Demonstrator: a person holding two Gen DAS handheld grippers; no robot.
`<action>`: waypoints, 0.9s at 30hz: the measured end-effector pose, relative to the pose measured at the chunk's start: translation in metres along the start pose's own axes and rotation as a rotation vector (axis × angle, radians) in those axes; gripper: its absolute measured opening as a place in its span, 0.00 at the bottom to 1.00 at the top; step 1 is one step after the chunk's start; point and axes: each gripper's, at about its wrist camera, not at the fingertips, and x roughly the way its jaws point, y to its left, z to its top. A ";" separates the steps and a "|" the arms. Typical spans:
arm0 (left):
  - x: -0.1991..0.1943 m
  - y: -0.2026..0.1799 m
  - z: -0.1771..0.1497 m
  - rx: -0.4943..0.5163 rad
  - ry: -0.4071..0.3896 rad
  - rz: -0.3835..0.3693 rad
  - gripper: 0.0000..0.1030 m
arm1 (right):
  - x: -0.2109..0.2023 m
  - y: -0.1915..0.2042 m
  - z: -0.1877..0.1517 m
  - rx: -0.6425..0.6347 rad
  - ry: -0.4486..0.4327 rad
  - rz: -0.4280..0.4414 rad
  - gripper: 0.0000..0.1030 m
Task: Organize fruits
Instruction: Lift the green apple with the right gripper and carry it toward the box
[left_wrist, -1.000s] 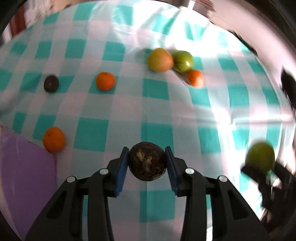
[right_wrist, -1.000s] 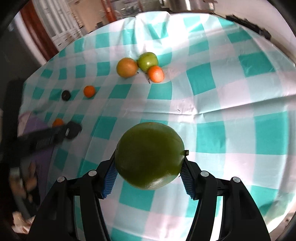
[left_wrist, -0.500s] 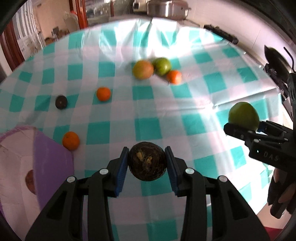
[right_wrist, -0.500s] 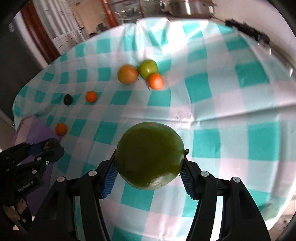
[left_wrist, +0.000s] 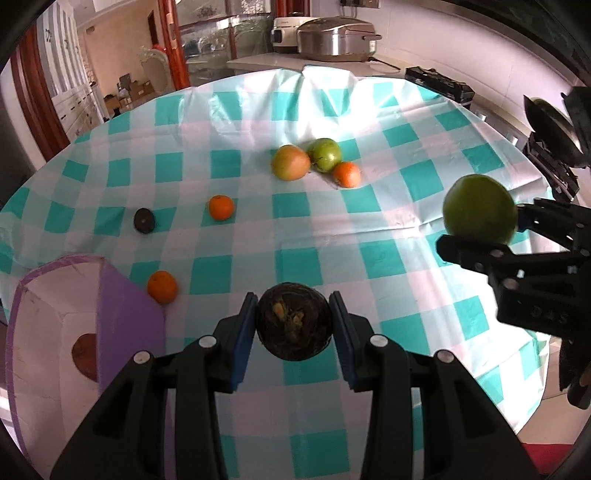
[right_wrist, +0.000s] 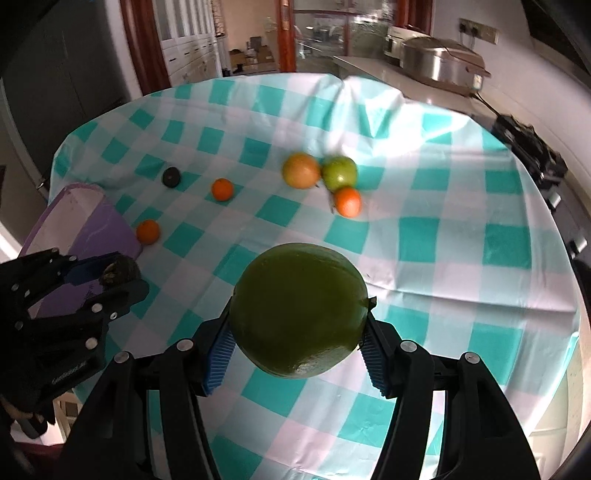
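My left gripper (left_wrist: 293, 325) is shut on a dark brown round fruit (left_wrist: 293, 325), held above the checked table next to the purple box (left_wrist: 125, 314). My right gripper (right_wrist: 299, 332) is shut on a large green fruit (right_wrist: 299, 310), held above the table's right side; it also shows in the left wrist view (left_wrist: 479, 214). On the cloth lie a yellow-red apple (left_wrist: 290, 162), a green apple (left_wrist: 325, 154), an orange (left_wrist: 346, 174), a second orange (left_wrist: 221, 207), a third orange (left_wrist: 161, 287) and a small dark fruit (left_wrist: 144, 220).
The purple box is open, with a brown fruit (left_wrist: 85, 350) inside. The teal-and-white cloth (left_wrist: 369, 229) covers a round table. A counter with metal cookers (left_wrist: 334, 35) stands behind it. A black appliance (left_wrist: 439, 86) sits at the far right edge.
Both grippers have risen and pulled back from the table with their fruits still held. The purple box and the room behind have come into view.
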 end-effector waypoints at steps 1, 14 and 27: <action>-0.002 0.004 0.000 -0.006 0.012 0.003 0.39 | -0.002 0.004 0.001 0.003 0.001 0.012 0.58; -0.027 0.013 0.014 0.056 -0.004 0.022 0.39 | -0.017 0.014 0.023 -0.037 -0.048 0.051 0.58; -0.060 0.103 -0.032 -0.167 0.004 0.154 0.39 | -0.016 0.116 0.074 -0.231 -0.067 0.189 0.58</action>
